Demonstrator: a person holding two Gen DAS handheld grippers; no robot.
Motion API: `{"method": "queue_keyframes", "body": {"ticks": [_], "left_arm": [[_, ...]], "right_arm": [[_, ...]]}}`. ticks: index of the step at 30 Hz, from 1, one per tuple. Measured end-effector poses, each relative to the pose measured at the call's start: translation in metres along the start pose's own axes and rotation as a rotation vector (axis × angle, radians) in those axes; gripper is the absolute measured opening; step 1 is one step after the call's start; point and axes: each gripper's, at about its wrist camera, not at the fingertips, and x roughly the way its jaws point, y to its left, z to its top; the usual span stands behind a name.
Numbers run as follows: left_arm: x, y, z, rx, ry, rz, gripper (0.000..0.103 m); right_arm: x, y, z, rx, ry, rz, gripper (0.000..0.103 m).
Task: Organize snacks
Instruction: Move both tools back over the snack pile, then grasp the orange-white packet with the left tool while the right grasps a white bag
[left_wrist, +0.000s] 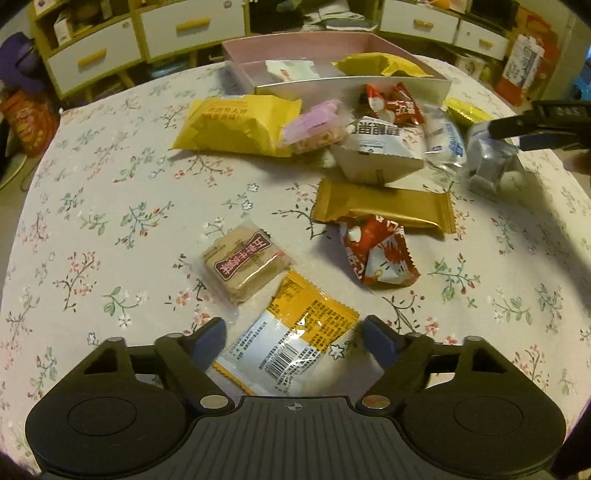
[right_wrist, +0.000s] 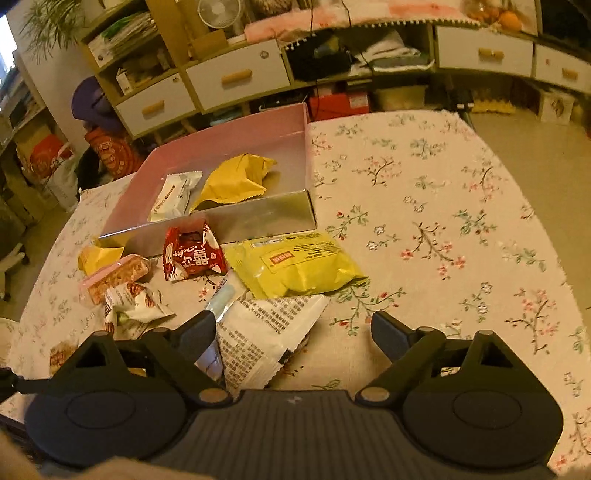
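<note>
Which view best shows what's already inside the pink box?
Right wrist: it looks down into the pink box, showing a white packet and a yellow packet. Left wrist sees the box edge-on, contents mostly hidden.

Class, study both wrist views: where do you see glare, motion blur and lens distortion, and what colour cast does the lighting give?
Left wrist view: glare whitens the clear yellow-and-white packet between the open left gripper fingers; the right gripper at the right edge is blurred. Right wrist view: the box front wall shines; the cabinet line bows from fisheye distortion. Both carry a warm yellowish cast.
</note>
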Motion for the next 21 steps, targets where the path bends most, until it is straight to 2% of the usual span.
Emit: {"method": "queue_keyframes", "body": {"ticks": [4,5,7,10,16,18,21], "left_arm": [[-0.003,-0.004,0.001,0.013,-0.008,-0.009,0.055],[-0.004,-0.006,0.001,0.018,-0.011,-0.011,0.048],[-0.004,-0.009,0.002,0.027,-0.014,-0.016,0.041],[-0.004,-0.012,0.003,0.032,-0.016,-0.016,0.039],[-0.003,-0.014,0.004,0.027,-0.022,0.002,0.042],[-0.002,-0.016,0.005,0.034,-0.023,0.011,0.042],[-0.003,-0.017,0.005,0.027,-0.020,0.013,0.040]], "right_arm": [[0.002,0.001,-0.001,-0.026,0.017,0.009,0.084],[0.002,0.001,-0.002,-0.028,0.024,0.013,0.081],[0.002,0.000,0.000,-0.032,0.040,0.002,0.073],[0.004,-0.003,0.000,-0.026,0.060,-0.035,0.074],[0.010,-0.005,0.003,0.025,0.075,-0.037,0.075],[0.014,-0.004,0.004,0.034,0.080,-0.034,0.072],[0.016,-0.002,0.005,0.045,0.087,-0.024,0.059]]}}
